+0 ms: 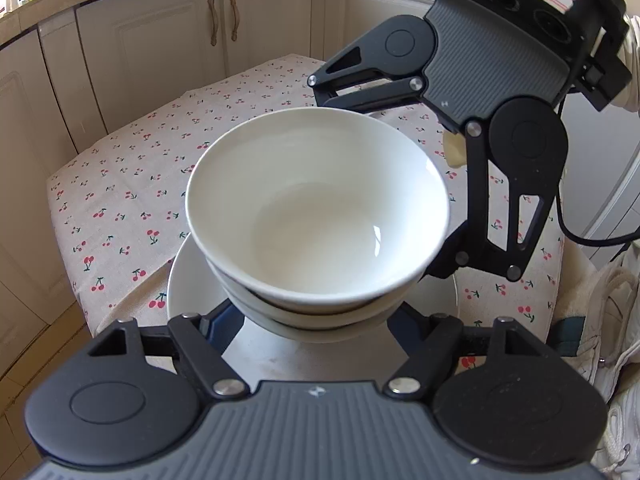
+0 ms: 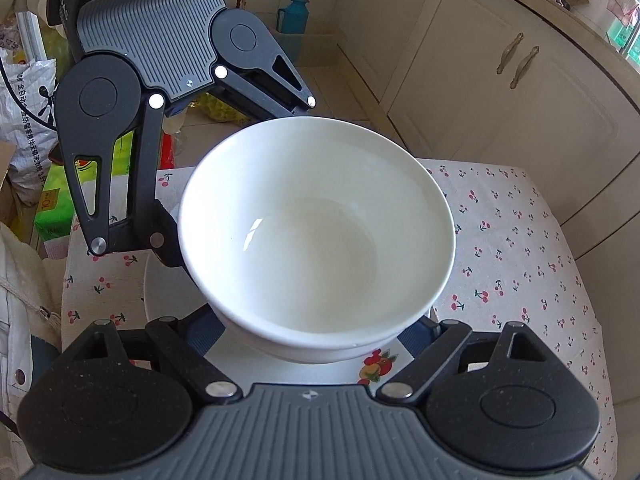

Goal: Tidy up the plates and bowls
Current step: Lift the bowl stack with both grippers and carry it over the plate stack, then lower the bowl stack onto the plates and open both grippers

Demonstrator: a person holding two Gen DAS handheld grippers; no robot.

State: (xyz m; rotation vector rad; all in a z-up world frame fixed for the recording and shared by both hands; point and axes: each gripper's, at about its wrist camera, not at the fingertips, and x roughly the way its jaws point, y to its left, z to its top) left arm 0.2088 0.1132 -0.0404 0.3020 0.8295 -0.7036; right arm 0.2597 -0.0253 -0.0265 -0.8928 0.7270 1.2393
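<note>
A stack of nested white bowls stands on a white plate with a fruit print on its rim. The plate lies on a cherry-print tablecloth. My left gripper reaches in from the near side of its own view, one finger on each side of the lower bowls, and looks shut on them. My right gripper grips the stack low down from the opposite side. In the left wrist view the right gripper straddles the bowls from the upper right. The pads' contact is hidden under the flaring bowl walls.
Cream cabinet doors stand close behind the small table. A teal thermos stands on the floor. Bags and a green box crowd one side of the table. A person's white jacket hangs at the table's edge.
</note>
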